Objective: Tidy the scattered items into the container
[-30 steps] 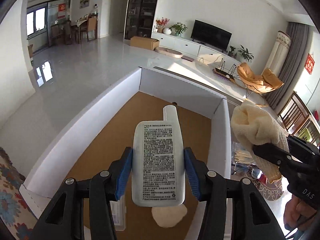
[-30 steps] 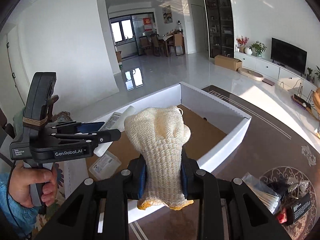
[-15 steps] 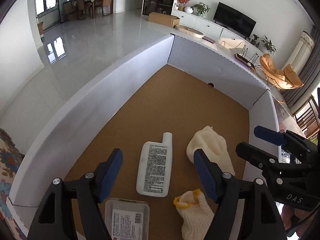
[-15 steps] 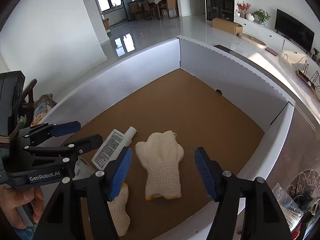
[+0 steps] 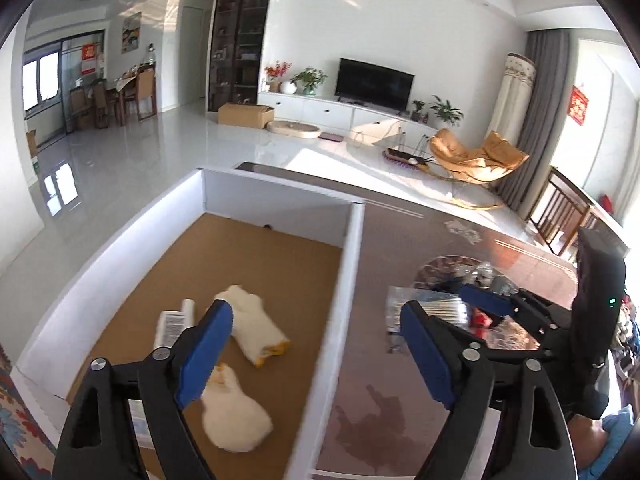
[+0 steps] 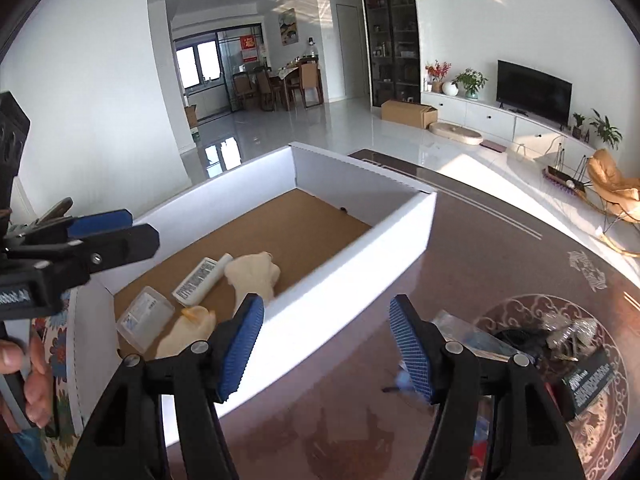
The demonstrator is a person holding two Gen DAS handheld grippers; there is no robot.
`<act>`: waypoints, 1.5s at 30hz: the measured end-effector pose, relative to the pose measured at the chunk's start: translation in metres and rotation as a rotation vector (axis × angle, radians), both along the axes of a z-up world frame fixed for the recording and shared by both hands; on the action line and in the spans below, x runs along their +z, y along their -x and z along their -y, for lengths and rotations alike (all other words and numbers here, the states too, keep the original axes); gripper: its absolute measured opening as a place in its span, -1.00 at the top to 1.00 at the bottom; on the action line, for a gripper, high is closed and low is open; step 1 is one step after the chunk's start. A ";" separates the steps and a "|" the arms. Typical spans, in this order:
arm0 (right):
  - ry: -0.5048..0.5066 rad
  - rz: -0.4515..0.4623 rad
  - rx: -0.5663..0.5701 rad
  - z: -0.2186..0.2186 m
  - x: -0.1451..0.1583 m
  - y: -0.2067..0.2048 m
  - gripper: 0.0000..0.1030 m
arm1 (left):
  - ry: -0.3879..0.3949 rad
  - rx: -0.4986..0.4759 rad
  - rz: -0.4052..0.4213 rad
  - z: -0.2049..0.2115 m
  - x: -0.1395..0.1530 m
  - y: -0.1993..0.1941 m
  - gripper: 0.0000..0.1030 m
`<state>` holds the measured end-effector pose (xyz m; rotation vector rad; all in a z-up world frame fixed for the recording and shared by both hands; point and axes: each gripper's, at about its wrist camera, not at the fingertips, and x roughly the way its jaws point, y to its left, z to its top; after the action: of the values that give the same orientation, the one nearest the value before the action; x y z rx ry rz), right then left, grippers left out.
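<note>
Looking down both wrist cams, the white cardboard box (image 6: 352,280) with the brown floor sits on a dark brown table (image 6: 480,248), and four things are lying inside it. Closest to the middle there's a cream knitted glove (image 5: 250,326) with a yellow cuff, lying flat, and the white tube (image 6: 202,276) with printed text sits right beside it, looks like they're touching. A second cream glove (image 5: 234,420) is nearer the near wall, and a small clear plastic case (image 6: 144,318) with a label is off by the corner next to it.

Left gripper (image 5: 316,356) is over the box's right-hand wall, jaws spreading apart at this moment with nothing between the blue pads. Right gripper (image 6: 326,348) is hovering above the box wall and the table beside it, jaws standing well apart, also empty. From the right cam you can see the left tool off at the left edge with a hand (image 6: 24,380) wrapped round its handle.

Out on the table, well apart from the box, there's still a messy pile (image 6: 560,340) on a round patterned mat: crinkly clear packaging, a dark packet with white print, something red. Too blurry to tell exactly what each bit is
</note>
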<state>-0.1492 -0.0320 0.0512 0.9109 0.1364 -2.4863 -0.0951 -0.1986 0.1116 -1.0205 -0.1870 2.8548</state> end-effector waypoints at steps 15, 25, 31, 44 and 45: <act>-0.083 0.226 -0.533 -0.278 -0.111 -0.102 -0.29 | 0.088 -0.441 0.189 -0.240 -0.161 -0.013 -1.00; -0.118 0.213 -0.557 -0.267 -0.123 -0.099 -0.41 | 0.006 -0.403 0.239 -0.233 -0.168 0.000 -1.00; -0.116 0.216 -0.549 -0.265 -0.125 -0.096 -0.47 | 0.073 -0.398 0.245 -0.238 -0.170 -0.001 -1.00; -0.116 0.216 -0.549 -0.264 -0.125 -0.096 -0.47 | 0.134 -0.394 0.251 -0.246 -0.171 -0.002 -1.00; -0.116 0.216 -0.549 -0.265 -0.125 -0.096 -0.47 | 0.138 -0.393 0.251 -0.247 -0.171 -0.002 -1.00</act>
<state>-0.0528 0.2327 -0.0738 1.4159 -0.0523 -2.8664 -0.0929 0.0485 -0.0592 -1.2781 0.1761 2.4094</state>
